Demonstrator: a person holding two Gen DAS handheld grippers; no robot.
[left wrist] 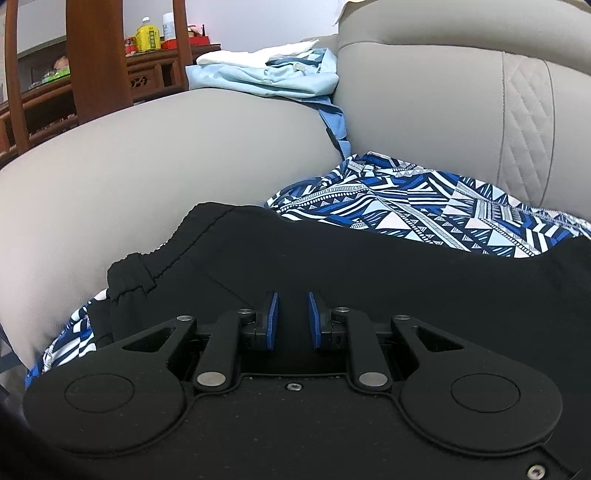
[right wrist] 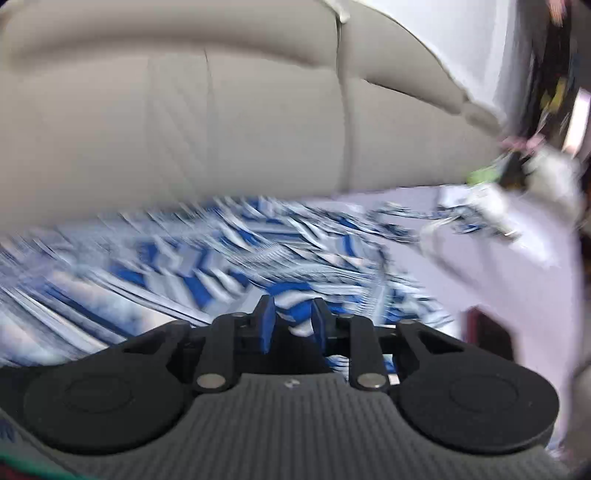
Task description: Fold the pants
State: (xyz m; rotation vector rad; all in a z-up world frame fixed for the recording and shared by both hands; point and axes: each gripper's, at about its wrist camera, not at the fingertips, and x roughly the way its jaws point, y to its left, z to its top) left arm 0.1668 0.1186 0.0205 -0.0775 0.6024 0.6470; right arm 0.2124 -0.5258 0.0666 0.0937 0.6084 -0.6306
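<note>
Left gripper [left wrist: 293,319]: from my remote seat I see its blue pads [left wrist: 272,319] set close with a narrow gap, black pants [left wrist: 332,266] lying under and ahead of them. Whether a fold is pinched between the pads I cannot tell; black on black hides it. Pants lie spread on the grey sofa [left wrist: 166,158], elastic waistband toward the left of the view, partly covering blue-and-white patterned shorts [left wrist: 424,218]. Light blue and white clothes [left wrist: 266,74] sit piled on the sofa arm behind. Wooden shelf with a yellow bottle [left wrist: 148,35] at far left.

Right gripper [right wrist: 293,319]: view smeared by blur. Patterned fabric [right wrist: 295,314] bunches between the pads and looks grasped. A pale sheet [right wrist: 498,266] lies to the right.
</note>
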